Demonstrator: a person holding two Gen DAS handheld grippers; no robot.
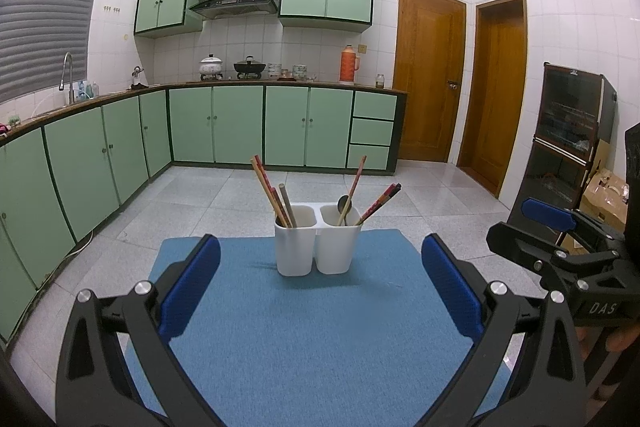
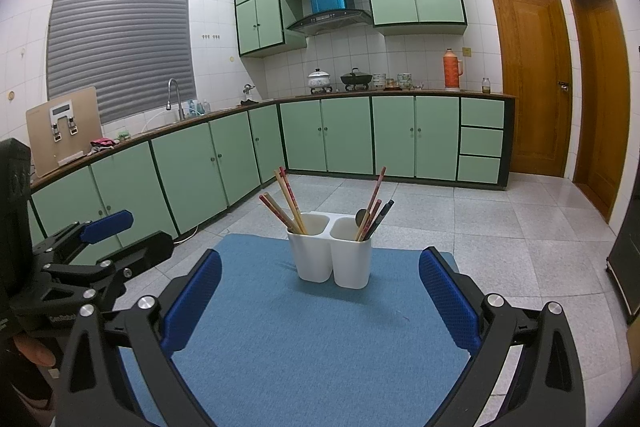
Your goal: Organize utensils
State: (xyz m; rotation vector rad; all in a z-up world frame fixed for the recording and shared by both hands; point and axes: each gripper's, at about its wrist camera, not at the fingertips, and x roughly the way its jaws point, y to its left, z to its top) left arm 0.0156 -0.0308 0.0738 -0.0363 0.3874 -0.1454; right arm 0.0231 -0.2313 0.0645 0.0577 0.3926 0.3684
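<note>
A white two-compartment utensil holder [image 1: 316, 245] [image 2: 330, 257] stands at the far end of a blue mat [image 1: 304, 327] [image 2: 312, 339]. Its left cup holds several chopsticks [image 1: 272, 193] [image 2: 286, 201]. Its right cup holds more chopsticks [image 1: 378, 203] [image 2: 374, 205] and a metal spoon [image 1: 344, 205] [image 2: 361, 215]. My left gripper [image 1: 320, 287] is open and empty, well short of the holder. My right gripper [image 2: 320, 299] is also open and empty, short of the holder. Each gripper shows at the edge of the other's view, the right one [image 1: 560, 239] and the left one [image 2: 88, 251].
The mat lies on a small table above a grey tiled floor [image 1: 224, 195]. Green kitchen cabinets [image 1: 216, 125] run along the left and back. Two wooden doors [image 1: 428, 75] are at the right. A dark cabinet [image 1: 572, 131] and cardboard boxes [image 1: 604, 195] stand at the far right.
</note>
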